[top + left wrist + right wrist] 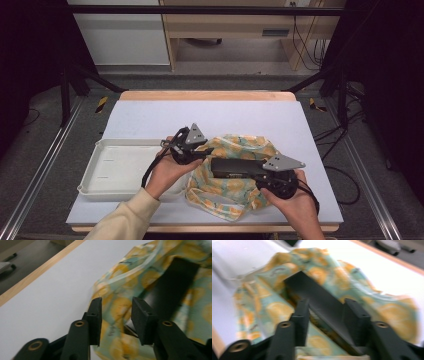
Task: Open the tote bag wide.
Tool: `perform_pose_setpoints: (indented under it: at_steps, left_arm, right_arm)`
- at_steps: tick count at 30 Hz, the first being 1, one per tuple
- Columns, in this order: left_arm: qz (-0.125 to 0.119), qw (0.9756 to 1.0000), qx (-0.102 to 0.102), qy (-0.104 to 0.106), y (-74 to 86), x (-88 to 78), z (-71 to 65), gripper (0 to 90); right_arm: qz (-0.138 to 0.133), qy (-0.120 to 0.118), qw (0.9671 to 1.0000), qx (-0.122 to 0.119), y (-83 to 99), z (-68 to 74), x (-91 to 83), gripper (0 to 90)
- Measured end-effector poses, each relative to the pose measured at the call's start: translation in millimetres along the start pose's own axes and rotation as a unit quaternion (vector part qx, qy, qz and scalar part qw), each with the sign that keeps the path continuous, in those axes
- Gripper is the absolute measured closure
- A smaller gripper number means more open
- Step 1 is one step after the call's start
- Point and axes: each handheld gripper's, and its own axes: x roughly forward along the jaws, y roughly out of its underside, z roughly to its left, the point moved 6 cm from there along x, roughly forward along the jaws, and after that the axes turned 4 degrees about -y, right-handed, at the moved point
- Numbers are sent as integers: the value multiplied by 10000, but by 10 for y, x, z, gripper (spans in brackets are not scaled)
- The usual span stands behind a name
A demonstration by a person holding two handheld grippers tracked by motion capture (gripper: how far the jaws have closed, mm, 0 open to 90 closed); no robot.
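Observation:
A teal cloth with an orange fruit print (pixel 240 145) lies crumpled on the white table, right of centre. A flat black slab (pixel 227 167) rests on top of it. My left gripper (pixel 207 150) hovers at the cloth's left edge, pointing right, jaws apart. In the left gripper view the cloth (pixel 120 277) and slab (pixel 175 285) lie beyond the left gripper (pixel 116 302), which has nothing pinched. My right gripper (pixel 252 170) comes in from the right over the slab. In the right gripper view its jaws (pixel 325 302) stand apart above the slab (pixel 312 290) and cloth (pixel 324 267).
A shallow white tray (pixel 120 165) sits at the table's left, next to the left hand. The table's far wooden edge (pixel 205 95) runs across the back, with bare white surface between it and the cloth. Metal frame rails flank both sides.

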Motion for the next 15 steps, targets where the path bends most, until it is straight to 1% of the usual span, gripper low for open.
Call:
perform_pose_setpoints:
  at_steps: [2,3,5,6,8,9,10,11,12,13,15]
  left_arm:
    - [-88,9999,5,141,30,-54,-110,672]
    - [-163,9996,-29,226,53,-70,-175,688]
    - [-149,9993,-34,351,95,-67,-266,719]
    - [-148,9989,-52,431,122,-53,-318,727]
    - [-104,9984,-41,560,183,-22,-430,752]
    - [-97,9982,-4,595,217,-14,-478,761]
    - [-65,9976,21,685,266,-1,-536,770]
    - [-42,9973,36,732,307,13,-576,779]
    - [-4,9971,42,755,339,28,-600,783]
    - [56,9969,58,782,380,53,-624,786]
    - [167,9964,55,829,454,112,-662,795]
  right_arm:
    - [14,149,9999,67,14,-99,-15,703]
    - [28,235,9997,65,28,-151,-11,730]
    - [96,413,9990,113,71,-249,18,804]
    - [127,510,9985,119,87,-281,28,822]
    - [294,755,9966,153,153,-368,60,852]
    - [353,829,9958,174,193,-405,80,859]
    - [442,889,9948,226,238,-436,92,863]
    - [518,980,9935,265,291,-471,100,869]
    - [531,1021,9928,317,327,-490,105,873]
    - [559,1051,9924,318,354,-508,103,875]
    - [539,1061,9920,419,406,-531,99,878]
